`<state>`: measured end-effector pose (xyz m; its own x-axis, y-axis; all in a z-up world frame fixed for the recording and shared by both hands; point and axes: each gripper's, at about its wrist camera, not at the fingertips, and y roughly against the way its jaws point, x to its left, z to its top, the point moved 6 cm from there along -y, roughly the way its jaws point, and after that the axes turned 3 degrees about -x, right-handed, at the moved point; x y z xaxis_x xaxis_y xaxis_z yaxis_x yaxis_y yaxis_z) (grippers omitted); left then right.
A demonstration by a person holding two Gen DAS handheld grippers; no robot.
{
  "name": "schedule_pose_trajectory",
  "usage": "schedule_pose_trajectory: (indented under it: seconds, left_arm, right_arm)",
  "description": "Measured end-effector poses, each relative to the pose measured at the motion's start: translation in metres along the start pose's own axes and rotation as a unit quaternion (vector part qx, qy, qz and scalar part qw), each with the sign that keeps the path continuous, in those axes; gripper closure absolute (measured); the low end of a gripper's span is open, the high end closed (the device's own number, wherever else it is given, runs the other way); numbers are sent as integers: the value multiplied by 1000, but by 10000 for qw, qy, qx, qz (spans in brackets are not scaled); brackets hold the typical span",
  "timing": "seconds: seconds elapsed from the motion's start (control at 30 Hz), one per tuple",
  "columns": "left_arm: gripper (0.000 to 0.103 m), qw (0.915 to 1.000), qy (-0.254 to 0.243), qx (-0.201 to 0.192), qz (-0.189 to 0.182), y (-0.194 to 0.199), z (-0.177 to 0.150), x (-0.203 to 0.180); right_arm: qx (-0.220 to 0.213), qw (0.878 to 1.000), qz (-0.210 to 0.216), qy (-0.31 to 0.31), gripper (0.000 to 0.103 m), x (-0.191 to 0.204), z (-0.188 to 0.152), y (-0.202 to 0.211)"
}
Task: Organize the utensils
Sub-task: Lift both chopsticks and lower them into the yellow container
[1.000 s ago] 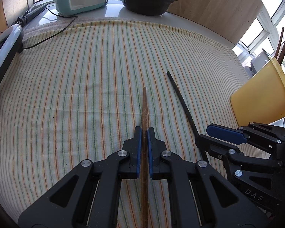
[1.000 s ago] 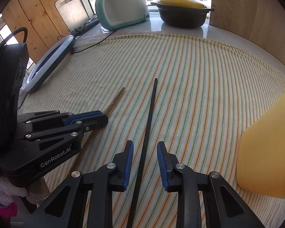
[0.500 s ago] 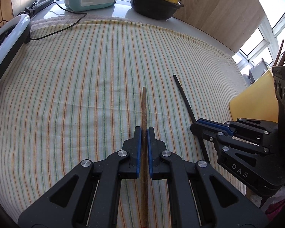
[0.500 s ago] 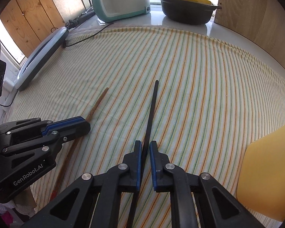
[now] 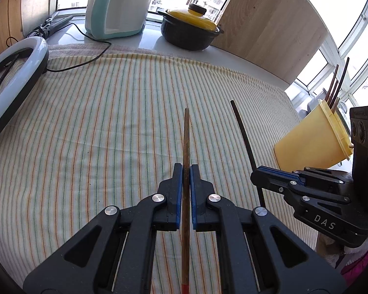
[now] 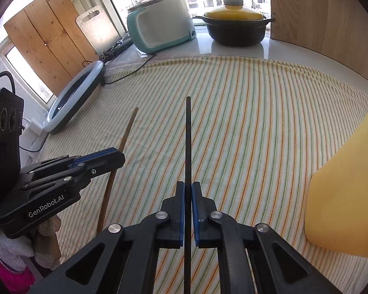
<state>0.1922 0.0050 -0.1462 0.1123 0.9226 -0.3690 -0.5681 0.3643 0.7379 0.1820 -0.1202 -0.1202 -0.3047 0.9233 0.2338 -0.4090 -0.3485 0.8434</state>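
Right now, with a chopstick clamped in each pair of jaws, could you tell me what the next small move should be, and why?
Probably carry the black chopstick in the right gripper across to the yellow holder and lower it in. That holder already has several sticks standing in it and sits beside this gripper. The left gripper, shut on the wooden chopstick, could follow.

Setting: a home kitchen, at a window-side desk covered by a striped cloth. Identifying items: a teal-and-white rice cooker and a black casserole pot with a yellow lid stand at the rear under the window, a metal cutting board leans against wooden panels, and a yellow utensil holder contains chopsticks. Apartment blocks are visible through the glass.
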Motion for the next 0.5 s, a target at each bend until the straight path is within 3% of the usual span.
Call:
schedule_pose_trajectory:
  seconds: [0.5]
  left_arm:
    - [99,9934,-180,-1088,-301,58,-15,-53]
  right_arm:
    - [-1295,9910,178,-290,100,-16,-27,96]
